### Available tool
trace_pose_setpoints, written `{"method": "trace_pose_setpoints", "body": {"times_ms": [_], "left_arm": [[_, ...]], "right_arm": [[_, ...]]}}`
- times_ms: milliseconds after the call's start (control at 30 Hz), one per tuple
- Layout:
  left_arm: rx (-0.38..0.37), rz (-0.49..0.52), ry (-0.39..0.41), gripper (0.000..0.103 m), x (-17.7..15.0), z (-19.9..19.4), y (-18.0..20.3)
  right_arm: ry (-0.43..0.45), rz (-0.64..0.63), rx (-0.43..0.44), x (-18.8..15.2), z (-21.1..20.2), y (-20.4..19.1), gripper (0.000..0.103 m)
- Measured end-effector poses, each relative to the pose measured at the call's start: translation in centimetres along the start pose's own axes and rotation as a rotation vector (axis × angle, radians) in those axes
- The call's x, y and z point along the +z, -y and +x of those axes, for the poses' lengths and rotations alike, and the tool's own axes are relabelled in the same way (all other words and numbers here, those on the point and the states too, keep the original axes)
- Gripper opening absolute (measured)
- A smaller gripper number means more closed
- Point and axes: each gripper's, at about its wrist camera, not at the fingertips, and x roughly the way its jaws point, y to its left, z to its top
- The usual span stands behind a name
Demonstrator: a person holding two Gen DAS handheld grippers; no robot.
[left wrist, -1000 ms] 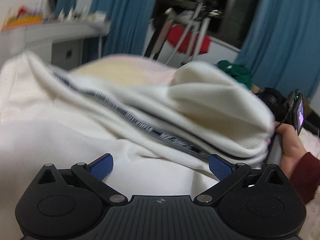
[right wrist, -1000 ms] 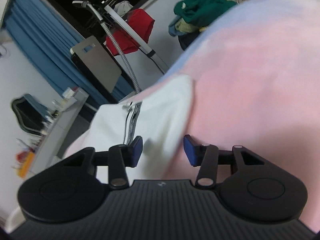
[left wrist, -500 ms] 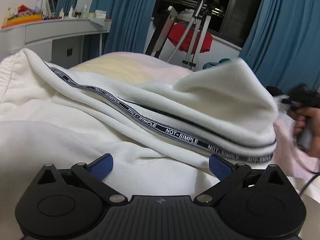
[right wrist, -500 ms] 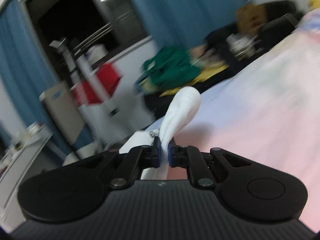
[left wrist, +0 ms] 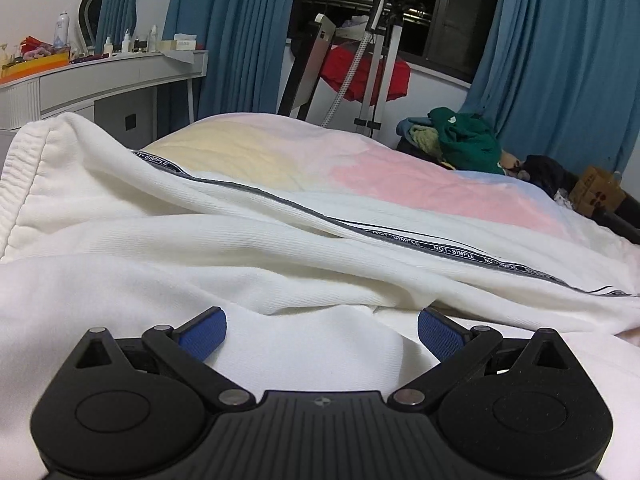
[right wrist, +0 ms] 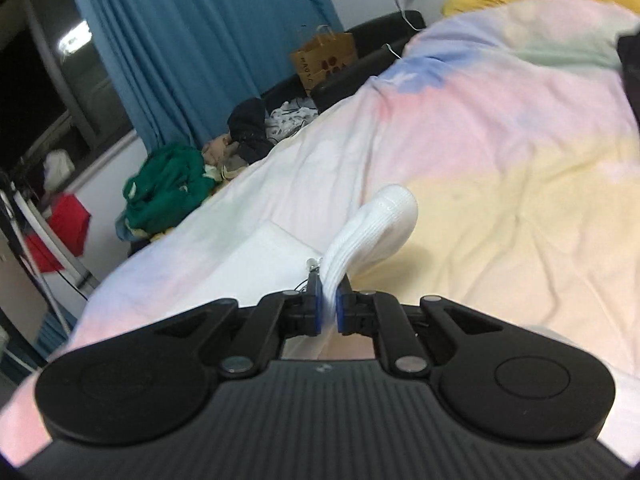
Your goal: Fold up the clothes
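The right gripper (right wrist: 329, 310) is clamped on a white ribbed cotton garment (right wrist: 372, 236) curling toward 1 o'clock. Only the left view shows its lettered trim; the left gripper (left wrist: 320, 330) sits wide apart over it.

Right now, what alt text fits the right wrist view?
The right gripper is shut on a ribbed edge of the white garment, held above a pastel bedspread. Behind the bed are a blue curtain, a green clothes pile and a paper bag.
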Motion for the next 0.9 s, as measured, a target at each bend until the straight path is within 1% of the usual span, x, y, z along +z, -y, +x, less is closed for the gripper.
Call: {"method": "trace_pose_setpoints", "body": {"times_ms": [200,333,400,467,500,567,600,633,667,700,733,800,900], "left_arm": [[0.003,0.032,0.025,0.103,0.1,-1.1,0.6],[-0.008,0.052,0.02,0.103,-0.2,-1.5,1.0],[-0.014,0.06,0.017,0.103,-0.3,-1.4,1.2],[-0.022,0.059,0.013,0.103,-0.2,-1.3,1.3],[-0.027,0.058,0.012,0.103,-0.1,-1.3,1.3],[-0.032,0.044,0.011,0.103,0.0,-1.3,1.2],[-0.032,0.038,0.015,0.103,0.0,-1.4,1.1],[-0.031,0.036,0.019,0.103,0.0,-1.5,1.0],[-0.028,0.035,0.022,0.103,0.0,-1.7,0.9],[-0.023,0.034,0.024,0.103,0.0,-1.9,0.9],[-0.018,0.034,0.027,0.103,0.1,-2.0,0.9],[-0.021,0.011,0.034,0.103,0.0,-2.9,0.5],[-0.034,0.005,0.062,0.103,-0.3,-5.0,0.2]], "right_arm": [[0.007,0.033,-0.011,-1.0,-0.6,2.6,0.01],[-0.045,0.046,-0.046,-3.1,0.4,4.7,0.01],[-0.061,0.052,-0.053,-3.4,0.7,4.8,0.01],[-0.071,0.05,-0.059,-3.5,0.7,4.6,0.013],[-0.062,0.046,-0.051,-3.6,0.4,4.5,0.014],[-0.041,0.03,-0.034,-3.9,-0.6,4.3,0.018],[-0.038,0.012,-0.033,-3.9,-1.2,4.0,0.025],[-0.042,-0.011,-0.03,-3.8,-1.7,3.6,0.034],[-0.046,-0.035,-0.026,-3.8,-2.2,3.2,0.04],[-0.051,-0.059,-0.02,-3.7,-2.8,2.8,0.053],[-0.057,-0.086,-0.002,-3.7,-3.5,2.2,0.063],[-0.076,-0.131,0.033,-3.9,-5.1,1.1,0.071],[-0.095,-0.201,0.081,-4.5,-8.0,-0.8,0.071]]}}
